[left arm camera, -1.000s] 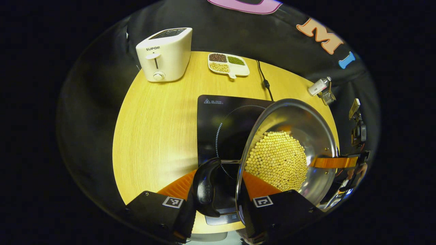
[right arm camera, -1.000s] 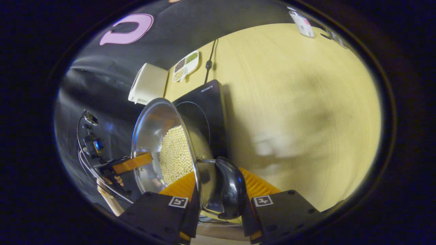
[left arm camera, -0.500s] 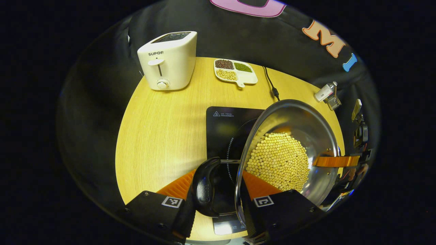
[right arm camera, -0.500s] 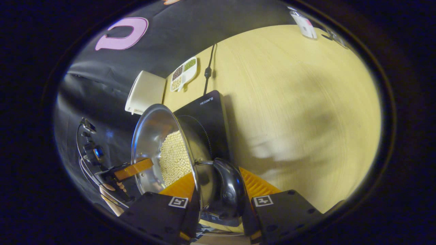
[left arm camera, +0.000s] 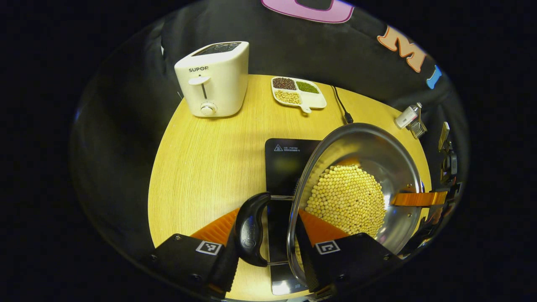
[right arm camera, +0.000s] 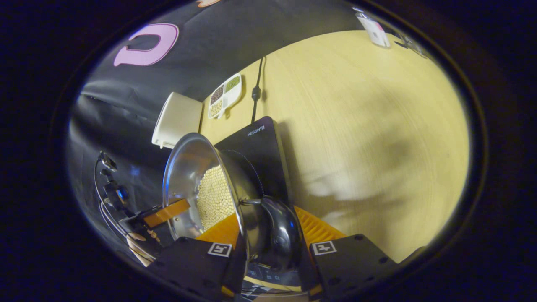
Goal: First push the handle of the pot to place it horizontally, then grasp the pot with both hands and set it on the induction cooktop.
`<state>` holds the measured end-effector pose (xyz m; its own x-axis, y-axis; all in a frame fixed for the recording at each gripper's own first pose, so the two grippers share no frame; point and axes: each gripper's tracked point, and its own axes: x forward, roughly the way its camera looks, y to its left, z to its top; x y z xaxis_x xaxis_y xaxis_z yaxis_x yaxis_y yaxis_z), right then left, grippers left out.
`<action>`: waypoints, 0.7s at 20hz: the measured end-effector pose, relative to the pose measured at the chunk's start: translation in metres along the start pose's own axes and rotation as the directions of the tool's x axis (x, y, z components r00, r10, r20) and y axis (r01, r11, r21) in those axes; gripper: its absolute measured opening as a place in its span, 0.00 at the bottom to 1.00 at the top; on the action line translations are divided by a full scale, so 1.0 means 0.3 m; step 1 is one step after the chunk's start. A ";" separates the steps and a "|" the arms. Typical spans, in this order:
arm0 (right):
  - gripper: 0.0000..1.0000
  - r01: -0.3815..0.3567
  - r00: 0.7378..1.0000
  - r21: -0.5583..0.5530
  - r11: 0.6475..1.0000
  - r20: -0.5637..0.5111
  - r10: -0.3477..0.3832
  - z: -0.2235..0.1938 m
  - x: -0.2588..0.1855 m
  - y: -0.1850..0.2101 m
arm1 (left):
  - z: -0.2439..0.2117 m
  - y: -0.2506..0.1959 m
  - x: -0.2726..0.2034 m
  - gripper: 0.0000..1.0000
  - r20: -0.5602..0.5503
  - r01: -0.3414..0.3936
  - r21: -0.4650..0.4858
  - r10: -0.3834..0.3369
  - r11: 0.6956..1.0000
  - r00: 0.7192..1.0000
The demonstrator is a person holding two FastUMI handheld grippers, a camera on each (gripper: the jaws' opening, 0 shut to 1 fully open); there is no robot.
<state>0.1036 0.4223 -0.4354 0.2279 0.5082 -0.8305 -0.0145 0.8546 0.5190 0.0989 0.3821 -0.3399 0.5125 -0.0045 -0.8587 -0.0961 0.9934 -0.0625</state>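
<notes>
Since a second ago the pot [left arm camera: 361,184] has been carried further over the induction cooktop [left arm camera: 285,163]; toaster [left arm camera: 214,79] and bean tray [left arm camera: 298,91] are seen lower in the left gripper view, so the rig has been advanced toward the back of the tabletop [left arm camera: 201,159].

Left gripper [left arm camera: 268,233]: jaws clamped across the near black side handle [left arm camera: 250,228] and pot rim, one finger outside, one inside against the soybeans [left arm camera: 346,199]. Right gripper [right arm camera: 268,241]: jaws likewise clamped across the opposite handle [right arm camera: 279,235] and rim; its orange finger is also seen at the far rim in the left gripper view.

Grip on both handles is judged to be what keeps a loaded pot level, so the beans stay settled in the bowl.

Pot is held above the cooktop, covering its right part; contact with the glass cannot be told. Placement is judged nearly complete: centring over the ring marking and lowering remain. Cooktop cable [left arm camera: 342,107] is routed to the back, away from the pot.
</notes>
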 end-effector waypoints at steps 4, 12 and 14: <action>0.54 -0.004 1.000 0.001 1.000 -0.010 0.004 -0.009 -0.002 0.000 | 0.003 0.004 -0.001 0.71 0.005 -0.035 0.012 0.035 0.999 0.999; 0.51 -0.019 0.999 0.010 1.000 -0.032 0.020 -0.017 -0.005 0.012 | 0.009 0.022 -0.009 0.77 0.034 -0.100 0.009 0.100 0.995 0.994; 0.58 -0.025 0.999 0.005 1.000 -0.032 0.025 -0.018 -0.012 0.010 | 0.036 0.050 -0.031 0.83 0.070 -0.153 0.014 0.152 0.988 0.986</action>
<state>0.0974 0.4235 -0.4319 0.1961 0.5324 -0.8235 -0.0154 0.8414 0.5403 0.1017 0.3983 -0.3274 0.5507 0.1542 -0.8203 -0.1612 0.9839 0.0767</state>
